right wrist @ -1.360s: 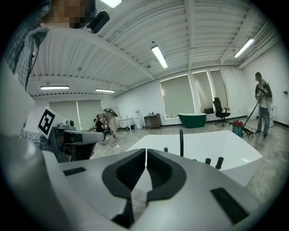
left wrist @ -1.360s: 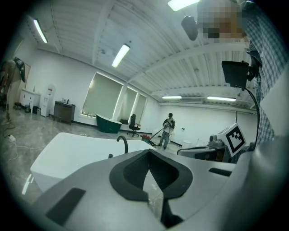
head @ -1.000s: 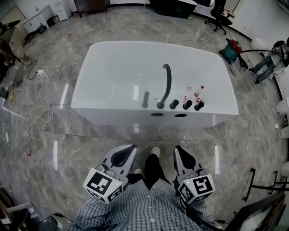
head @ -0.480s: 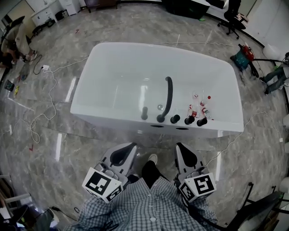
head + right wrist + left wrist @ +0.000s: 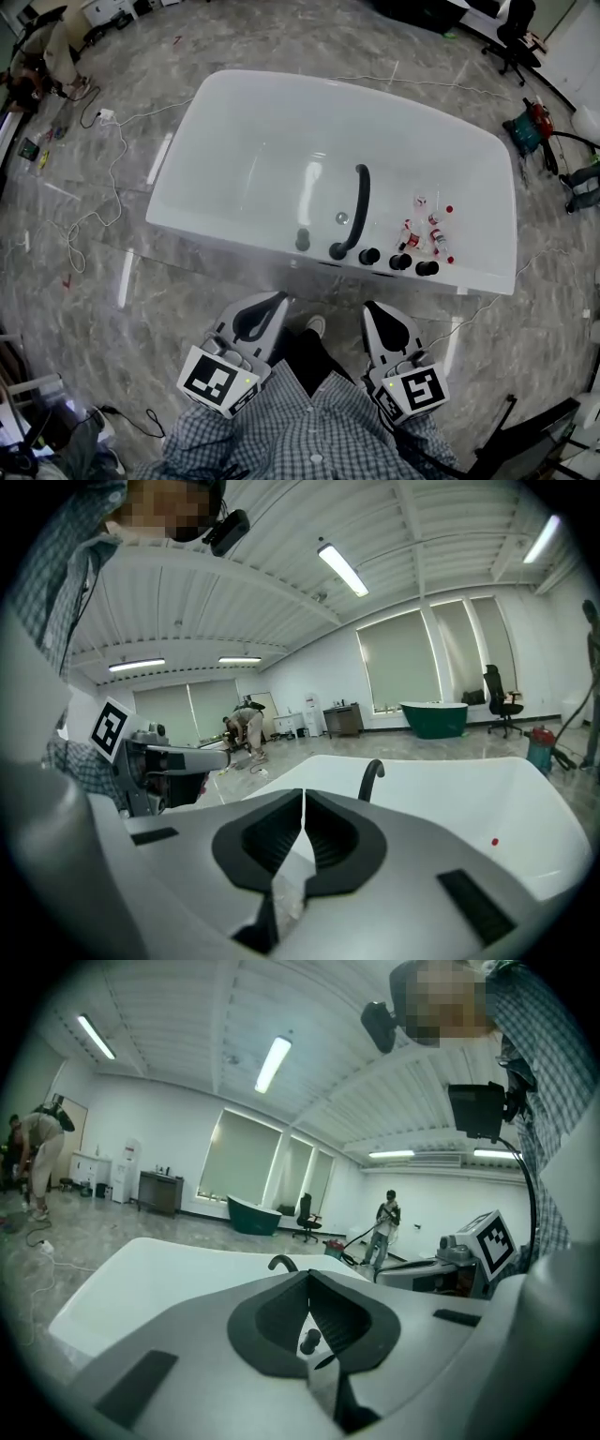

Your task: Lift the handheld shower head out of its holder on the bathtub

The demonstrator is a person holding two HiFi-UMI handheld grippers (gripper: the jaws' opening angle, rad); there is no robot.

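Though empty, hand-held grippers (image 5: 272, 302) (image 5: 373, 311) forward, abreast.

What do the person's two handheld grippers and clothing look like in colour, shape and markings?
The left gripper and the right gripper each have a smooth light grey body with black ribbed pads in a rounded dark recess. Each carries a white cube printed with black square markers. The person wears a blue-and-white checked shirt and dark trousers.

Three views, one bathtub (image 5: 234, 131) ahead
My head camera looks steeply down over my left gripper (image 5: 274, 302) and right gripper (image 5: 372, 309); theirs look low along the jaws, sharing the black spout (image 5: 356, 211).
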